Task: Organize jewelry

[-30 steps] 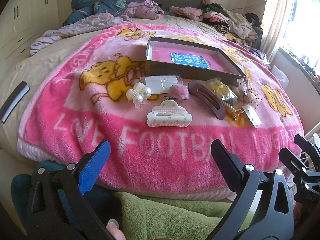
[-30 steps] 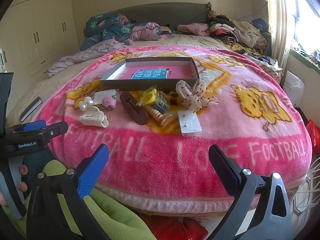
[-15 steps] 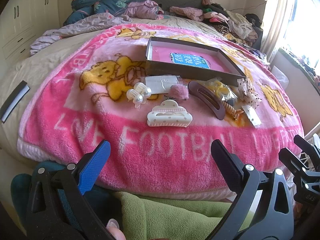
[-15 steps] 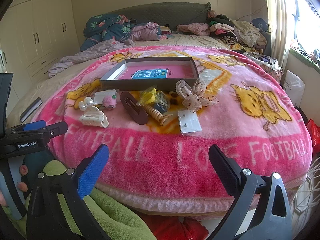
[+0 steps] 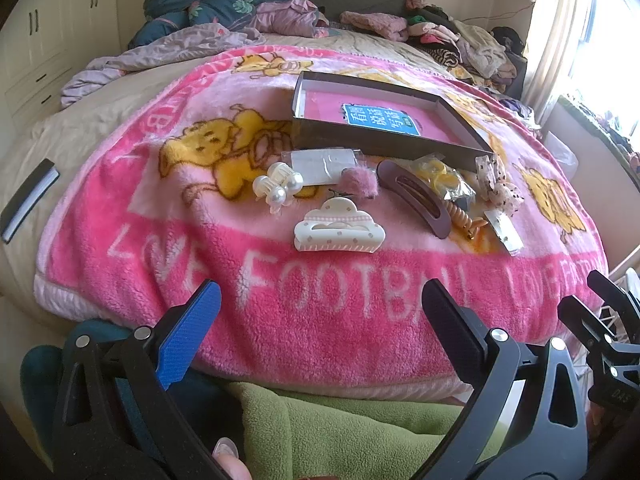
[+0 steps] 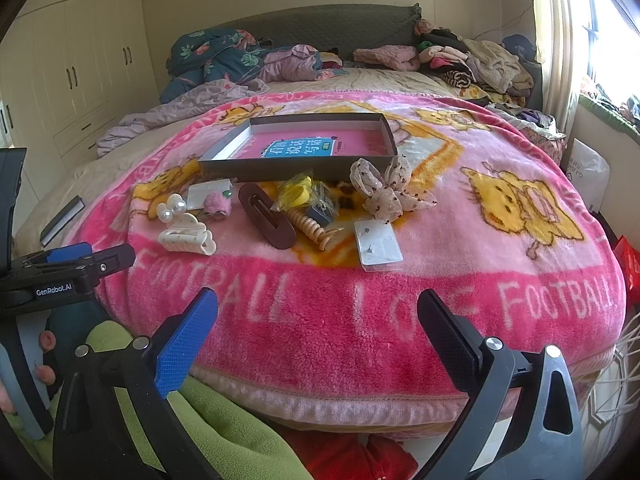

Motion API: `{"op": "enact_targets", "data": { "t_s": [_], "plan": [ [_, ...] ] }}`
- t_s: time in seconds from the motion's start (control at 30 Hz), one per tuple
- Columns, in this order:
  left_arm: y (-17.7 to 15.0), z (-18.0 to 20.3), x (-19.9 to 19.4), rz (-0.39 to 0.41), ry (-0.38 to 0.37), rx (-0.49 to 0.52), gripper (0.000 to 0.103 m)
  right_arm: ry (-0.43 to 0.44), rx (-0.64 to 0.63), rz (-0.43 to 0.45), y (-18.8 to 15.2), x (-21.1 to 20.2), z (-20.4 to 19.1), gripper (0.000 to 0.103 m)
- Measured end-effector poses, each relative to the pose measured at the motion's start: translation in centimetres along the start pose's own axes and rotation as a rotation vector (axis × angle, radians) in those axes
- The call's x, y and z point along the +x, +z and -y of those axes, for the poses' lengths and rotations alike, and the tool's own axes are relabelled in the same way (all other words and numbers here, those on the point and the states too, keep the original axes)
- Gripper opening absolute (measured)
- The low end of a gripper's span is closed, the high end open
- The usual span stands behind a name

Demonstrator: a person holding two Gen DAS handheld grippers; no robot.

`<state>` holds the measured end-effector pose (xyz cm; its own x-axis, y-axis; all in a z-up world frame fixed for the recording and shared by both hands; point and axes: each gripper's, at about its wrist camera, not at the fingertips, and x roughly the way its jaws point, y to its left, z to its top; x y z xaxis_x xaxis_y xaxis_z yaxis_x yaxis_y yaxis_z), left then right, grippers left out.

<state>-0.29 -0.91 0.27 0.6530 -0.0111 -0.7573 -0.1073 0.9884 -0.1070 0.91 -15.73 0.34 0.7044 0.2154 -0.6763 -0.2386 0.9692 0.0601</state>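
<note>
A shallow dark box (image 5: 384,136) (image 6: 280,166) with a pink floor lies open on the pink blanket. In front of it lie a cream claw clip (image 5: 339,229) (image 6: 186,236), a pearl clip (image 5: 278,188) (image 6: 171,206), a pink fluffy clip (image 5: 359,185) (image 6: 217,204), a brown oval clip (image 5: 416,196) (image 6: 266,214), a bag of yellow bands (image 5: 442,176) (image 6: 298,194), a coil hair tie (image 6: 314,230), a dotted bow (image 5: 500,188) (image 6: 386,192) and an earring card (image 6: 378,244). My left gripper (image 5: 320,316) and right gripper (image 6: 318,320) are open and empty, held short of the bed's near edge.
The pink blanket (image 5: 320,292) covers a bed piled with clothes at the far side (image 6: 460,56). Green fabric (image 5: 340,428) lies below the grippers. A dark book (image 5: 28,200) lies on the left bed edge. Wardrobes (image 6: 72,60) stand left, a window right.
</note>
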Motion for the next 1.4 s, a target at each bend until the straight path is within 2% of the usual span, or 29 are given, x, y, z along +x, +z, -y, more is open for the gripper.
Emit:
{"op": "enact_targets", "data": {
  "t_s": [0.37,0.7,1.07,1.4],
  "plan": [
    [0.0,-0.2,0.1,0.001,0.014,-0.008,0.092,0.001,0.003,-0.001,0.0,0.2,0.2,0.097],
    [0.6,-2.2,1.4,-0.021,0.024,-0.061,0.092,0.013,-0.012,-0.017,0.6,1.6,0.3,0.097],
    [2.0,-2.4,3.7,-0.049,0.038,-0.062,0.092,0.002,-0.013,-0.02,3.1,4.4,2.0,0.097],
    [2.8,-1.5,6.9,-0.112,0.023,-0.051,0.092,-0.032,0.021,-0.042,5.3,7.8,5.1,0.097]
  ]
}}
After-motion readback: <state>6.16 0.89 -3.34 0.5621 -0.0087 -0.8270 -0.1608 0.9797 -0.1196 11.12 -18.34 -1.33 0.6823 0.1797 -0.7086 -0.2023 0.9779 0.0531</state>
